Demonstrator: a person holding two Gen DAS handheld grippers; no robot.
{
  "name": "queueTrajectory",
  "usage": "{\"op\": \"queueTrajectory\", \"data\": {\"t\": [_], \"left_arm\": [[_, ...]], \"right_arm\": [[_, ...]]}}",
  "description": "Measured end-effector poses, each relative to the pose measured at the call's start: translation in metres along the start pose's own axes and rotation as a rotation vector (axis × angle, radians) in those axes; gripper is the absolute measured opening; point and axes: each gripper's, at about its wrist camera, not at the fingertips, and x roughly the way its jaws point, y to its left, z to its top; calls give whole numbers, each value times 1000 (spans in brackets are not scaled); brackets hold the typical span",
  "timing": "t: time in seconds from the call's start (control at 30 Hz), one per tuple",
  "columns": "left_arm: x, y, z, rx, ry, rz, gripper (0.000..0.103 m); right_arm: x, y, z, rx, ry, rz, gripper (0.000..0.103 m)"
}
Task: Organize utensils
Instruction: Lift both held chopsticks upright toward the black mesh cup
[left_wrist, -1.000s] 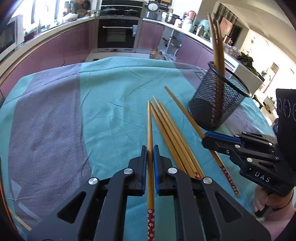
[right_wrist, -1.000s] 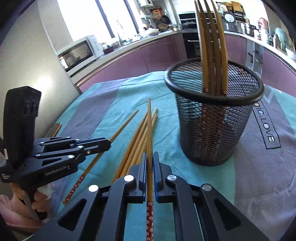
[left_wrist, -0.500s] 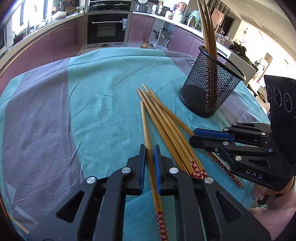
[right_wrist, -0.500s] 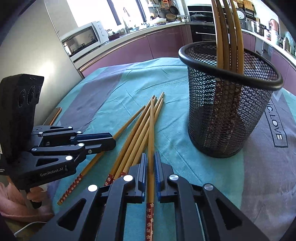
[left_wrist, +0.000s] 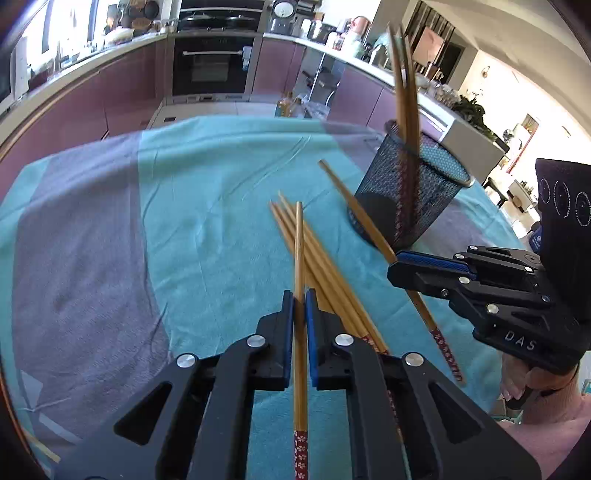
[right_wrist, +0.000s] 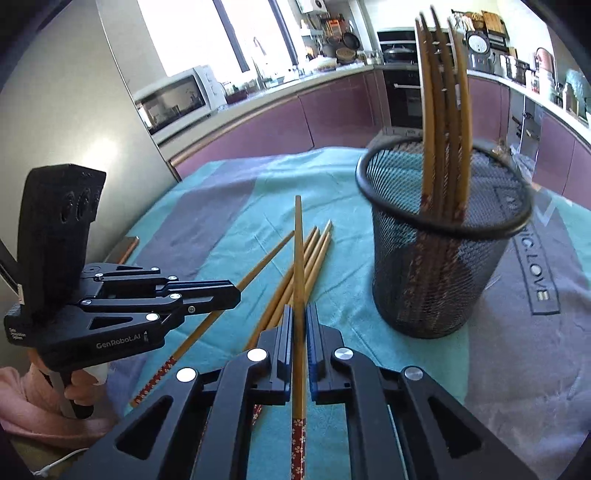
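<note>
My left gripper is shut on a wooden chopstick with a red patterned end, held above the cloth. My right gripper is shut on another chopstick, also lifted. It also shows in the left wrist view, and the left gripper shows in the right wrist view. Several loose chopsticks lie in a bundle on the cloth between the grippers. A black mesh cup stands upright to the right with several chopsticks in it. The cup also shows in the left wrist view.
The table is covered by a teal and grey cloth. A phone-like object lies near the table's left edge. Kitchen counters, an oven and a microwave stand behind.
Both grippers have lifted their chopsticks off the cloth; the held sticks now point up and forward. The right gripper's chopstick has risen out of the bundle.
</note>
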Motion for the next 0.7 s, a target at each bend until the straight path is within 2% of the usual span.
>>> {"op": "queueTrajectory", "data": {"t": [0.17, 0.43, 0.7], "left_arm": [[-32, -5, 14, 24, -75, -50, 7], [-76, -14, 34, 53, -177, -142, 7], [-101, -15, 49, 42, -246, -181, 7]], "right_arm": [[-32, -7, 7, 19, -91, -2, 6], [-68, -18, 17, 35, -189, -6, 6], [-87, -26, 31, 42, -261, -13, 6]]}}
